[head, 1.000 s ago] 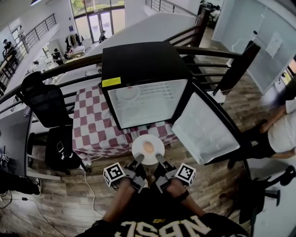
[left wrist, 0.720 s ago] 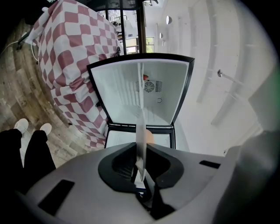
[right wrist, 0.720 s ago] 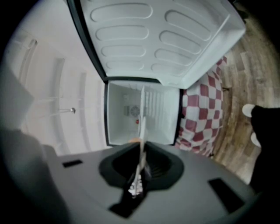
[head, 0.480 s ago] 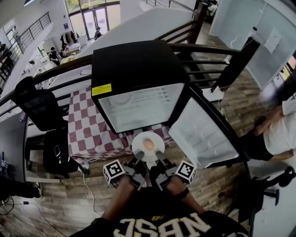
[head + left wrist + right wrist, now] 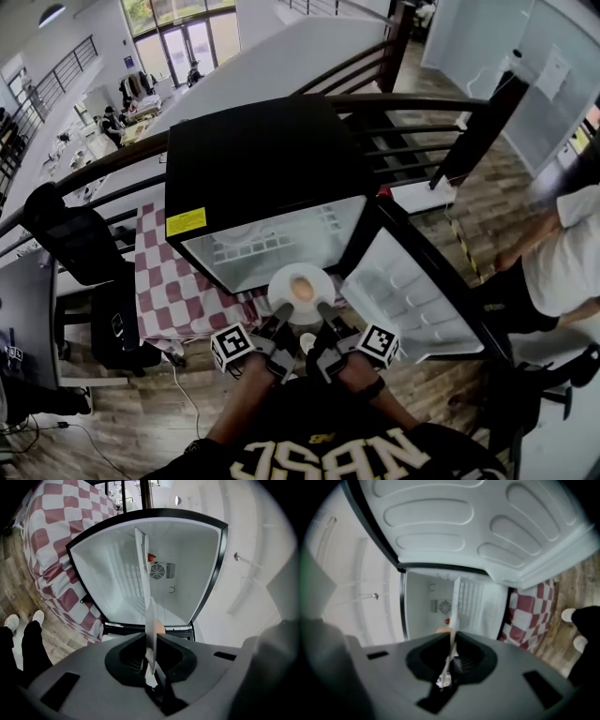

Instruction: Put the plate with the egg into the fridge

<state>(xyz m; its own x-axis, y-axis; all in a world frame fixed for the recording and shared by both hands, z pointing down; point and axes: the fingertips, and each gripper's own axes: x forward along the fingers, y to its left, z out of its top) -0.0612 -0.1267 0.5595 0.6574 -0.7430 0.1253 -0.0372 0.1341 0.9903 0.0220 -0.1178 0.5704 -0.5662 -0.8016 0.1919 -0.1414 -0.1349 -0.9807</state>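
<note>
A white plate [image 5: 300, 288] with a brown egg [image 5: 302, 289] on it hangs just in front of the open fridge [image 5: 272, 187]. My left gripper [image 5: 282, 317] is shut on the plate's near left rim, my right gripper [image 5: 323, 315] on its near right rim. In the left gripper view the plate [image 5: 151, 637] runs edge-on between the jaws, the egg [image 5: 160, 629] peeking beside it, with the white fridge interior [image 5: 140, 578] ahead. In the right gripper view the plate [image 5: 452, 641] is likewise clamped edge-on, facing the fridge cavity [image 5: 454, 606].
The fridge door [image 5: 412, 281] swings open to the right. The fridge stands on a table with a red-and-white checked cloth [image 5: 178, 281]. A wire shelf [image 5: 143, 573] divides the interior. A black chair [image 5: 89, 244] stands at left; a person [image 5: 553, 262] stands at right by a railing.
The plate and both grippers have come closer to the fridge opening; the fridge looms larger and nearer, with the plate now at its front lip.
</note>
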